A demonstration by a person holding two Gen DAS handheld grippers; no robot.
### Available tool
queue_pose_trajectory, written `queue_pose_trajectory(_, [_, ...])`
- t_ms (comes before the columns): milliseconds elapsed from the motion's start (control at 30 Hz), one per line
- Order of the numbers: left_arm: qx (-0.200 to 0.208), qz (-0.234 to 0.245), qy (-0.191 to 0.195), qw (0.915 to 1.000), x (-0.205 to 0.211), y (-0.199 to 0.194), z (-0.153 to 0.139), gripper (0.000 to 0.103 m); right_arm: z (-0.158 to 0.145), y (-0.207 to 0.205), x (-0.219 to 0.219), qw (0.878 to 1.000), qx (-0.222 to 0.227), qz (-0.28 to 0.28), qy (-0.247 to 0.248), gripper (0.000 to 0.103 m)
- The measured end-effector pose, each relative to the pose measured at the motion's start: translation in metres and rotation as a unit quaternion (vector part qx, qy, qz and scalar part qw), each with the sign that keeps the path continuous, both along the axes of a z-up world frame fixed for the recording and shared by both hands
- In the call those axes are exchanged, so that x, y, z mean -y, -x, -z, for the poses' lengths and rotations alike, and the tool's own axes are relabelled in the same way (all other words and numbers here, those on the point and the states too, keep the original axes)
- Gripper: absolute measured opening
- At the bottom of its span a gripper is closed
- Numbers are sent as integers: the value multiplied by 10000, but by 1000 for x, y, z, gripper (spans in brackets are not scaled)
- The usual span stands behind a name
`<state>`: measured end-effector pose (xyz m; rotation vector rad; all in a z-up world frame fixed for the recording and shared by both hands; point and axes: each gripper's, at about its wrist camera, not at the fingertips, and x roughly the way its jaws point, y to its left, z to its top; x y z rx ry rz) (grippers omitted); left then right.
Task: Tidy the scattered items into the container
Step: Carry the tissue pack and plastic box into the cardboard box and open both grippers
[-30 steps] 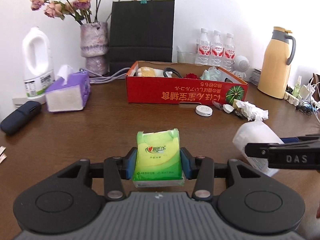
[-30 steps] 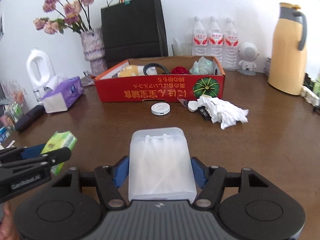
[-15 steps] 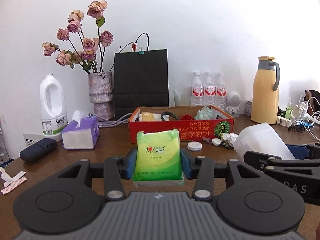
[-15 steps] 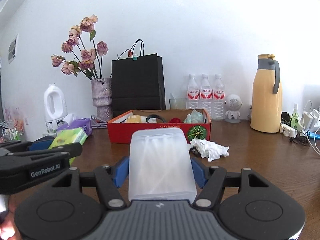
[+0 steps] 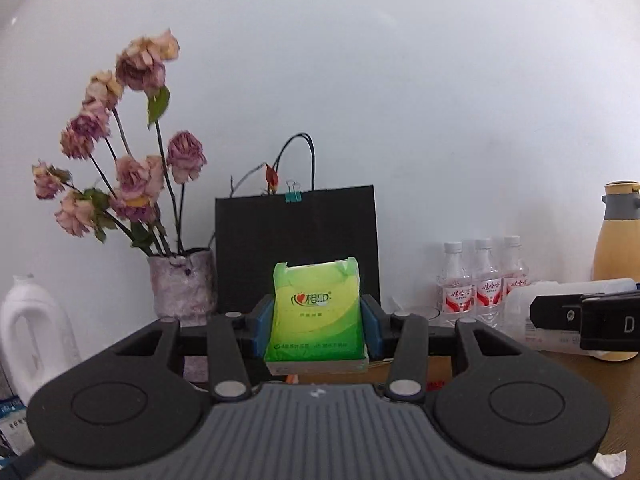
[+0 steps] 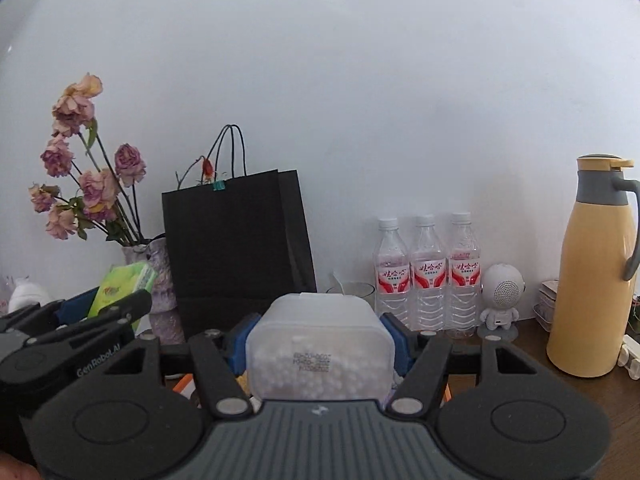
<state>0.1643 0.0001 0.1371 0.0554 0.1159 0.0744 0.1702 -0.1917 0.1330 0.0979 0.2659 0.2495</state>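
Observation:
My left gripper [image 5: 316,322] is shut on a green tissue pack [image 5: 316,312] and holds it high, level with the black bag. My right gripper [image 6: 318,338] is shut on a clear plastic box of cotton swabs [image 6: 318,350], its end facing the camera. The box also shows at the right of the left wrist view [image 5: 556,316]; the green pack shows at the left of the right wrist view [image 6: 122,286]. The red cardboard container is almost hidden under the grippers; only slivers of its rim show [image 5: 436,384].
A black paper bag [image 6: 236,248] stands against the wall, with a vase of dried roses [image 5: 180,284] to its left. Three water bottles [image 6: 426,276], a small white robot speaker [image 6: 502,300] and a yellow thermos [image 6: 592,276] stand at the right. A white jug [image 5: 28,336] is far left.
Both grippers have risen and moved forward toward the back wall with their loads. The table and the red box have dropped out of sight below them.

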Motion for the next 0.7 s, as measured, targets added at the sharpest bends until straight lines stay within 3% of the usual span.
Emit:
queue_pose_trajectory(67, [-597, 148, -141, 9980, -2, -25, 0, 46, -2, -28, 2, 9993, -372, -24, 57, 64])
queue_pose_trajectory(100, [-1089, 417, -257, 9928, 1, -41, 1, 46, -5, -51, 3, 9960, -884, -38, 152, 64])
queue_pose_trajectory(167, [-2285, 870, -190, 9695, 4, -81, 9, 46, -8, -98, 15, 9808, -1941, -163, -79, 64])
queue_pose_trajectory(233, [-3198, 881, -25, 9434, 4, -114, 27, 46, -2, -139, 18, 9610, -2741, -345, -150, 64])
queue_pose_trajectory(333, [-4074, 804, -8, 9097, 5, -149, 56, 46, 23, -174, 4, 9428, -3283, -147, 563, 64])
queue_pose_trajectory(433, [-4605, 762, 157, 8843, 1, -167, 80, 46, 58, -194, -8, 9217, -3766, -79, 922, 64])
queue_pose_trajectory(567, [-4873, 833, 238, 8689, 5, -171, 96, 46, 93, -198, -19, 8994, -4190, -89, 1243, 64])
queue_pose_trajectory(633, [-4977, 848, 263, 8628, 6, -172, 99, 46, 97, -197, -21, 8943, -4269, -83, 1339, 64])
queue_pose_trajectory(700, [-5087, 886, 312, 8558, 6, -176, 97, 52, 96, -199, -22, 8812, -4506, -121, 1424, 68])
